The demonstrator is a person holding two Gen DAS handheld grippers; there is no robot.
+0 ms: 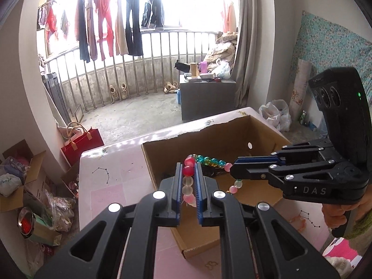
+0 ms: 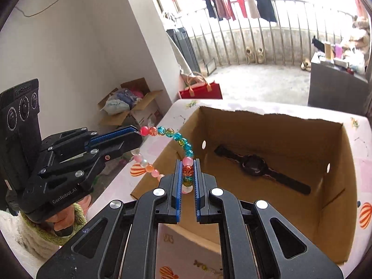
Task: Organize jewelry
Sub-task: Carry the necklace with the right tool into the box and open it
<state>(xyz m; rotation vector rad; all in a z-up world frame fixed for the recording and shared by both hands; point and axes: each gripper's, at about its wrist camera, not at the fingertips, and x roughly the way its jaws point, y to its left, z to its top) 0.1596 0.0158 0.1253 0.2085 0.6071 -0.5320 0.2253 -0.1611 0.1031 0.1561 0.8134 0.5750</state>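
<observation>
The left gripper (image 1: 188,174) is pinching one end of a beaded bracelet (image 2: 179,139), its blue-edged pads pressing on a run of red, clear and pink beads. The right gripper (image 2: 187,174) is clamping the other end, with pink, orange-red and yellow-green beads lying between its pads. Between the two grippers the bracelet is hanging stretched in the air: an upper arc of teal, yellow and orange crackle beads, and a lower strand of pale pink and orange ones. It is sitting over the near left edge of an open cardboard box (image 2: 344,162), just above the rim.

A black wristwatch (image 2: 255,166) is lying flat on the bottom of the box, straps spread out, well apart from the bracelet. The box is standing on a pink table (image 1: 111,174) printed with constellation lines and striped balloons.

Beyond the table's far left corner, a red tote bag (image 2: 201,90) is standing on the floor. Clothes (image 1: 104,23) are hanging along the balcony railing in the bright background.
</observation>
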